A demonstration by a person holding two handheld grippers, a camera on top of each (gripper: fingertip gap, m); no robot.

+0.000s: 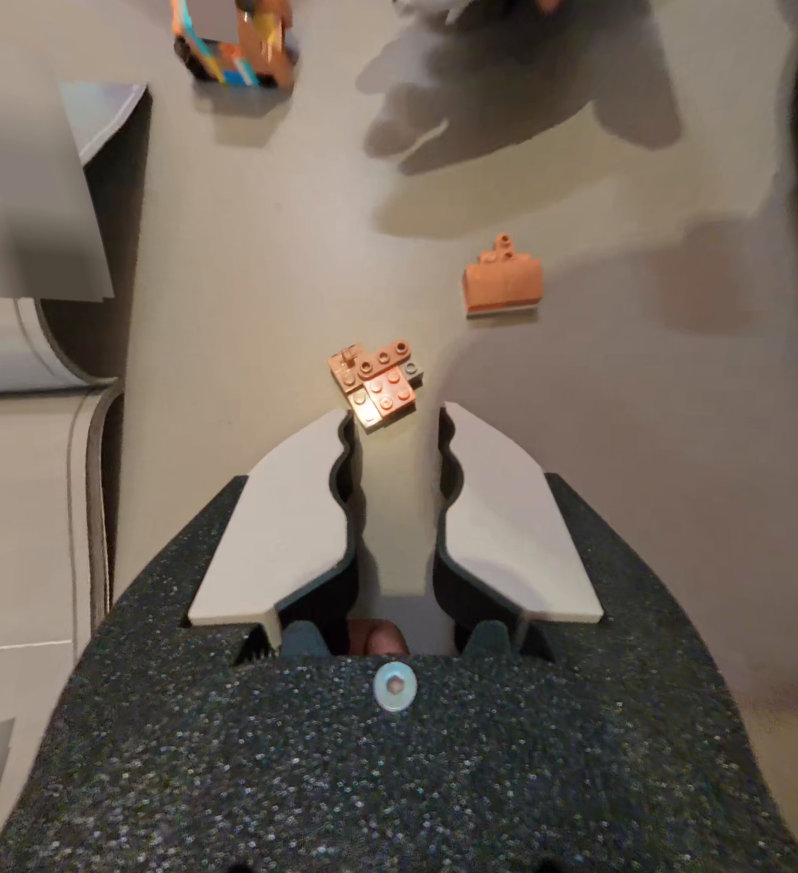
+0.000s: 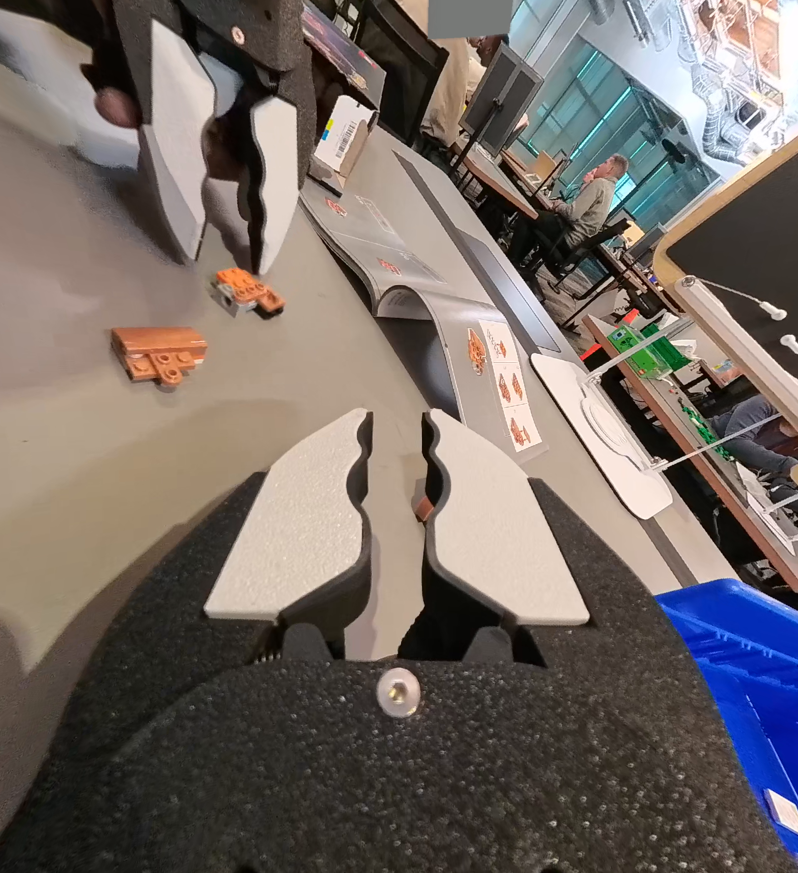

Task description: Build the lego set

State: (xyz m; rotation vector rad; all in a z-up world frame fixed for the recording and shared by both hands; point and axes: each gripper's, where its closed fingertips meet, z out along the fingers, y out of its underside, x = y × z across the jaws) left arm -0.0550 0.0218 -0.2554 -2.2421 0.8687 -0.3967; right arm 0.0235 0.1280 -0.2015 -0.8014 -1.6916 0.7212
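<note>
Two open grippers: I'm hovering my left gripper (image 1: 394, 415) at the small build (image 1: 378, 383) on the table's (image 1: 245, 283) middle, my right gripper (image 2: 397, 420) idling empty at six o'clock, risking a nudge that skids it toward the roof piece (image 1: 503, 279) at one o'clock.

1. Your left gripper (image 1: 394, 415) hangs with its fingers (image 1: 293, 496) parted over the grey worktop (image 1: 245, 283).
2. A small orange-and-grey brick assembly (image 1: 378, 385) lies just beyond the fingertips.
3. An orange sloped piece (image 1: 503, 283) sits farther right.
</note>
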